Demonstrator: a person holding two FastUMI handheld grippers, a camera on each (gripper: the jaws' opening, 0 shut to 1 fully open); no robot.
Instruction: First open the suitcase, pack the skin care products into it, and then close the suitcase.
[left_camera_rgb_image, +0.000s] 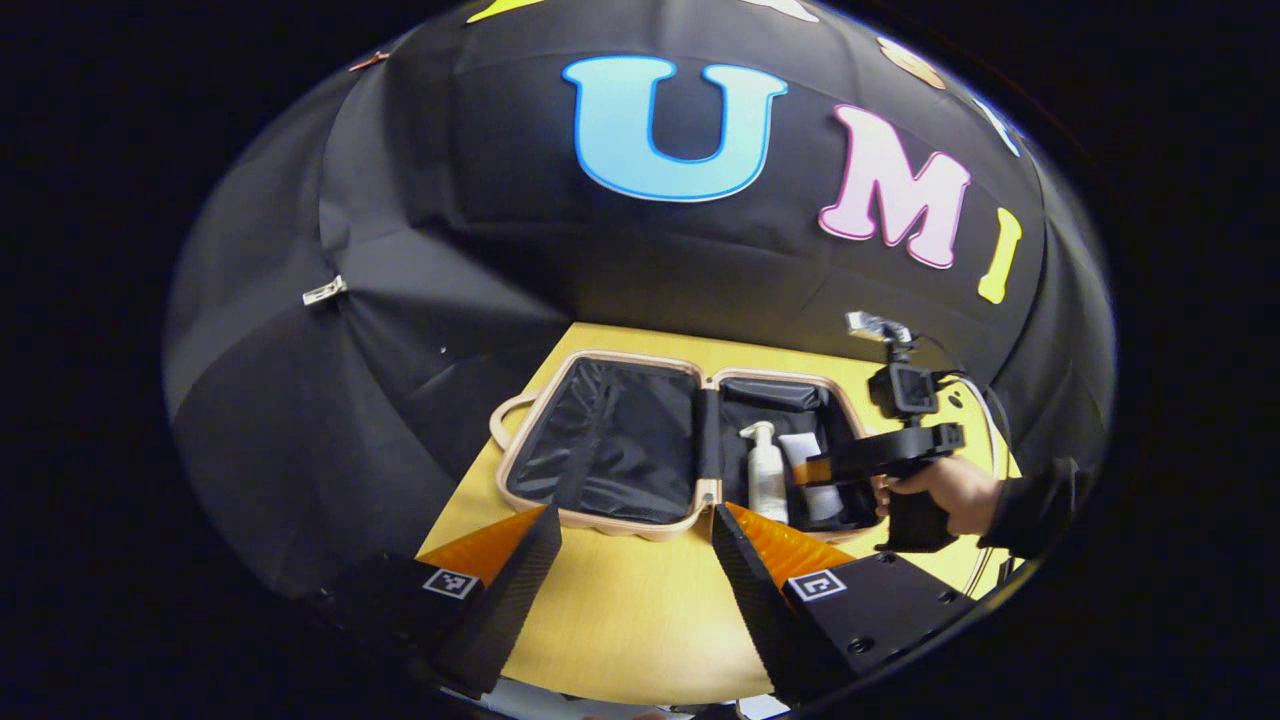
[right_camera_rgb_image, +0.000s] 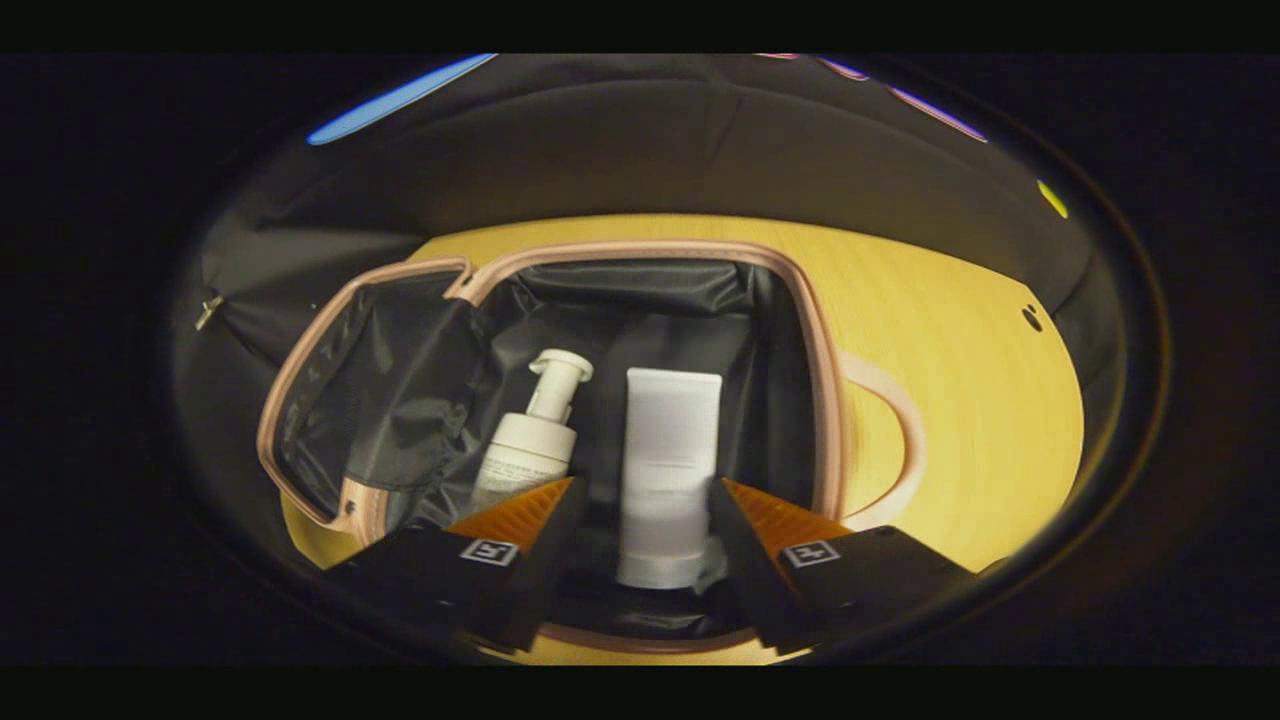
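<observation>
The suitcase (left_camera_rgb_image: 600, 450) lies open flat at the centre of my left gripper view, pink-rimmed, black-lined, on the yellow table (left_camera_rgb_image: 620, 620). Its left half is bare lining; the right half holds a white pump bottle (left_camera_rgb_image: 766, 475) and a white tube (left_camera_rgb_image: 805, 470) side by side. My left gripper (left_camera_rgb_image: 635, 525) hangs spread wide over bare table near the case's front rim, holding nothing. My right gripper (right_camera_rgb_image: 645, 500), in the right gripper view, stands parted above the tube (right_camera_rgb_image: 665, 460), fingers either side, not pressing it; the bottle (right_camera_rgb_image: 530, 445) sits just left. Open table runs right of the case handle (right_camera_rgb_image: 895, 440).
</observation>
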